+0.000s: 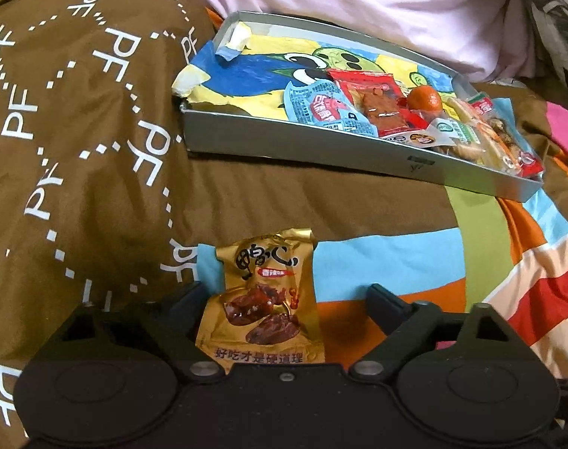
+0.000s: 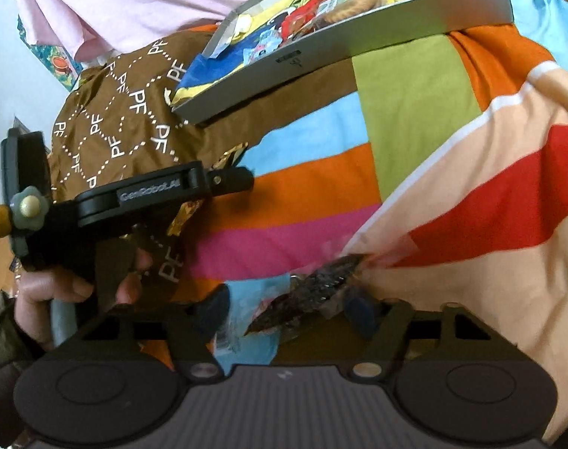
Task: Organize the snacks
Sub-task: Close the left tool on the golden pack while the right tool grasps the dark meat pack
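Note:
A gold snack packet (image 1: 263, 295) lies on the bed between the fingers of my left gripper (image 1: 284, 299). Its left finger touches the packet's edge, the right finger stands apart, so the jaws are open. Further back sits a shallow grey tray (image 1: 321, 146) lined with a painted sheet. At its right end it holds a blue packet (image 1: 317, 108), a red packet (image 1: 377, 108), a mandarin (image 1: 426, 99) and several more snacks. In the right wrist view, my right gripper (image 2: 287, 312) is shut on a dark snack packet (image 2: 310, 295) in a clear wrapper, just above the striped cover. The image there is blurred.
A brown quilt printed with PF letters (image 1: 78, 131) bulges on the left. A pink pillow (image 1: 359, 7) lies behind the tray (image 2: 359, 37). The striped bedspread (image 2: 415, 112) covers the front. A hand (image 2: 59, 288) holds the left gripper's handle at the left.

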Demonstrator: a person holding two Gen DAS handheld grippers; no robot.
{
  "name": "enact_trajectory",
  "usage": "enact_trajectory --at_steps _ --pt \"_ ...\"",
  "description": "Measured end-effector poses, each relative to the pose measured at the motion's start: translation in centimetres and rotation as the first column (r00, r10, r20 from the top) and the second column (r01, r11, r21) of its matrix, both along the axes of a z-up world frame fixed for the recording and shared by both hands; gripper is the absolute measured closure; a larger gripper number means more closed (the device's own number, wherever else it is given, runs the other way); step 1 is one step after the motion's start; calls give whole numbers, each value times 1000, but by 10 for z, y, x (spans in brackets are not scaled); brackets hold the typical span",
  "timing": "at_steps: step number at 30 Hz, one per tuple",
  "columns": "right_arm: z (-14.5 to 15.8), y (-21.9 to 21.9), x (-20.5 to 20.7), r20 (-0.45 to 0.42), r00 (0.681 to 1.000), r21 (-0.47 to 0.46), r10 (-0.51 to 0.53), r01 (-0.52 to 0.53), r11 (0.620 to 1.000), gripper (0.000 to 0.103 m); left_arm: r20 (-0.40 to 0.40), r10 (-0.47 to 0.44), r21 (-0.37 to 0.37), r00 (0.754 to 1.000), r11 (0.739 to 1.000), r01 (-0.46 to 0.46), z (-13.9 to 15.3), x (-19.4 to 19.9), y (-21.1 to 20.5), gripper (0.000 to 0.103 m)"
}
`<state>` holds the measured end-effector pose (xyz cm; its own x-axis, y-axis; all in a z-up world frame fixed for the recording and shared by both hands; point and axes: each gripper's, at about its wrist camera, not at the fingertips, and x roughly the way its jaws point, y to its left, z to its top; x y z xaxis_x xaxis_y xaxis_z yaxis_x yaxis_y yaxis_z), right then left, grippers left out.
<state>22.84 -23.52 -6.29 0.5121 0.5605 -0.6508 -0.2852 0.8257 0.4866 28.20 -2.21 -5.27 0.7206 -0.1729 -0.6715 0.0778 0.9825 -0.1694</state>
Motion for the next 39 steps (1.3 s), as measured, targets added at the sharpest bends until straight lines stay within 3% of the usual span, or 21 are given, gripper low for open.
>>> enact_trajectory --at_steps 4,9,14,20,27,30,34,39 --pt "-1 5 6 70 998 -39 5 -2 999 59 9 -17 -1 1000 1000 17 1 -7 2 26" --pt "2 10 6 107 993 -48 41 -36 998 60 14 -52 3 999 999 52 3 -17 -3 29" --pt "3 1 -1 29 999 -28 32 -32 999 46 15 -67 8 998 998 67 7 -20 -11 28" --pt "6 -11 -6 -73 997 38 4 -1 999 31 5 -1 -62 1000 998 2 11 -16 -1 17" --pt "5 -11 -6 -103 995 61 4 2 998 30 -39 153 -91 987 984 -156 9 5 8 19" --pt "1 -9 -4 -82 997 64 -2 7 998 38 -46 159 -100 986 982 -163 8 13 5 23" --pt "-5 -6 5 -49 999 65 -16 19 998 61 -28 107 -36 994 994 -107 9 14 -9 36" --pt "-9 -3 11 -23 999 98 -23 25 995 67 -6 28 -34 1000 999 -28 8 6 -12 39"
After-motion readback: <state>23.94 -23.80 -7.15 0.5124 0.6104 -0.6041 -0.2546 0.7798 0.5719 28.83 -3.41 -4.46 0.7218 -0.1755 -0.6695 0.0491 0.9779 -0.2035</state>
